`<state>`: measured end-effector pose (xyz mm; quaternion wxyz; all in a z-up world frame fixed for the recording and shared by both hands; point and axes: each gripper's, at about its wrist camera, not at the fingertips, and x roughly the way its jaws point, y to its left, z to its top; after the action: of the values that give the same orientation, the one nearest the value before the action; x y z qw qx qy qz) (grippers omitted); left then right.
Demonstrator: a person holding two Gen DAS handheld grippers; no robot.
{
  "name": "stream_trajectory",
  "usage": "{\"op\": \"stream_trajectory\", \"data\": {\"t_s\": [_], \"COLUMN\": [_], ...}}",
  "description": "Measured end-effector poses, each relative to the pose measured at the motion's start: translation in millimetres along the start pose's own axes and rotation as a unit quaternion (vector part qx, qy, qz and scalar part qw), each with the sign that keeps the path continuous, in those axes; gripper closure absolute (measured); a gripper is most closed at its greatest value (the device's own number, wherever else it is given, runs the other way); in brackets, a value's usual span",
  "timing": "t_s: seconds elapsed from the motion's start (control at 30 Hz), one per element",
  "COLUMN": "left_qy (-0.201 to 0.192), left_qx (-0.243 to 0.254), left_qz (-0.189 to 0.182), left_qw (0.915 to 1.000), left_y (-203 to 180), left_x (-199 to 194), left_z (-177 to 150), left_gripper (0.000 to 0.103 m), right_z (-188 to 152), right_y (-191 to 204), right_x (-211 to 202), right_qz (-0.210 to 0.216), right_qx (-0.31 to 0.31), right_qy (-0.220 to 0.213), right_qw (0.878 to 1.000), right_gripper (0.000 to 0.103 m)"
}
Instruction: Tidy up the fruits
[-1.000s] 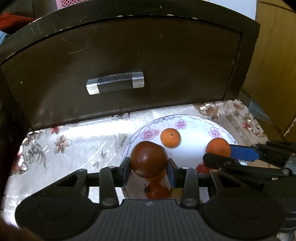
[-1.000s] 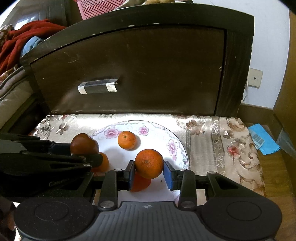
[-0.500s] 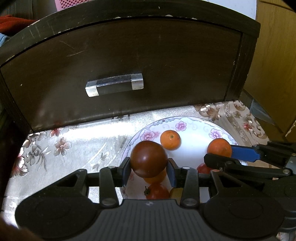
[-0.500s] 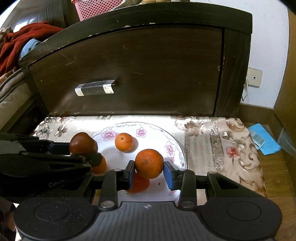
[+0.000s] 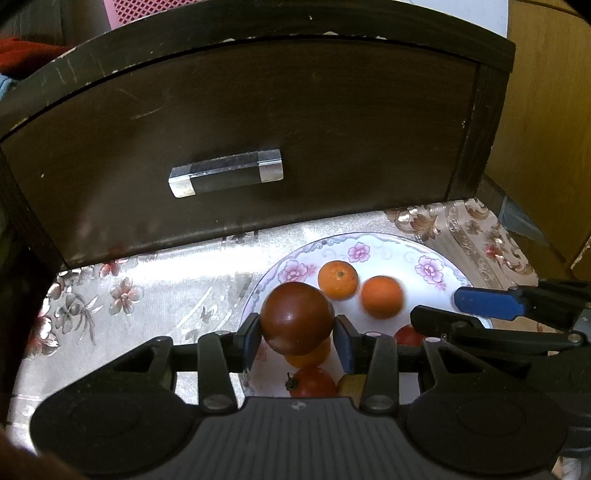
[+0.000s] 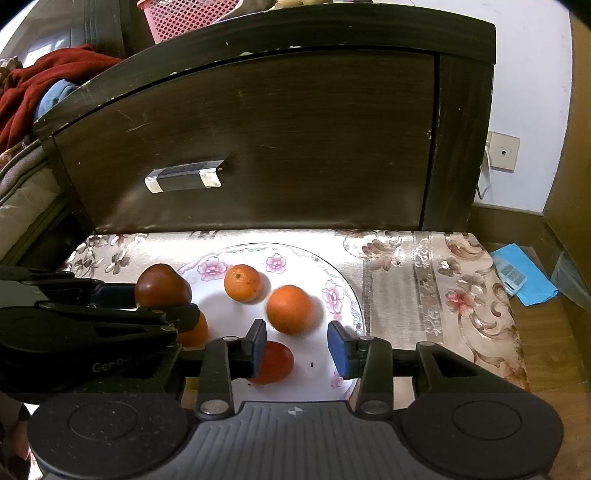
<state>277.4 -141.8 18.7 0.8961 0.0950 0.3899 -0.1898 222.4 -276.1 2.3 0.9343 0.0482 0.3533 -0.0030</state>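
A white floral plate (image 5: 391,245) (image 6: 306,264) on the flowered cloth holds a small orange (image 5: 338,279) (image 6: 242,283), a red tomato (image 5: 312,382) (image 6: 275,362) and a second orange (image 5: 310,356) (image 6: 194,332). My left gripper (image 5: 298,343) (image 6: 159,304) has a dark red tomato (image 5: 297,317) (image 6: 162,286) between its pads over the plate's left rim; its jaws are opening. My right gripper (image 6: 297,347) (image 5: 437,306) stands open with jaws still widening and nothing between them. A blurred orange (image 6: 290,310) (image 5: 382,297) lies on the plate just beyond its pads.
A dark wooden drawer front with a glass handle (image 5: 225,171) (image 6: 184,179) rises right behind the plate. The cloth (image 6: 443,280) stretches to the right of the plate. A blue packet (image 6: 524,277) lies on the floor at right. A pink basket (image 6: 188,16) sits on top.
The right gripper's jaws have spread and the orange they held now lies on the plate in front of them, blurred. The dark red tomato stays between the left pads.
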Motion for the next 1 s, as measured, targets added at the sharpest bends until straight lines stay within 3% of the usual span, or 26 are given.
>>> {"op": "stream_trajectory", "data": {"t_s": [0.23,0.5,0.8,1.0], "left_qy": [-0.001,-0.033,-0.012,-0.013], "left_qx": [0.003,-0.006,-0.046,-0.033], "left_qz": [0.010,0.034,0.037,0.043], "left_qw": [0.9999,0.9989,0.9982,0.9984], "left_y": [-3.4,-1.3,13.3,4.5], "left_x": [-12.9,-62.0,-102.6,-122.1], "left_z": [1.9,-9.1,-50.0,-69.9], "left_gripper": [0.038,0.010,0.002,0.000], "right_z": [0.0,-0.9,-26.6,-49.1], "right_y": [-1.3,3.3,15.1,27.6], "right_x": [-6.8,-45.4,-106.2,-121.2], "right_qz": [-0.011,-0.023,-0.022,-0.021], "right_qx": [-0.002,-0.005,0.007,0.015], "right_qy": [0.005,-0.004,-0.003,0.016], "right_qw": [1.000,1.000,1.000,1.000], "right_gripper": [0.069,0.067,0.063,0.063]}}
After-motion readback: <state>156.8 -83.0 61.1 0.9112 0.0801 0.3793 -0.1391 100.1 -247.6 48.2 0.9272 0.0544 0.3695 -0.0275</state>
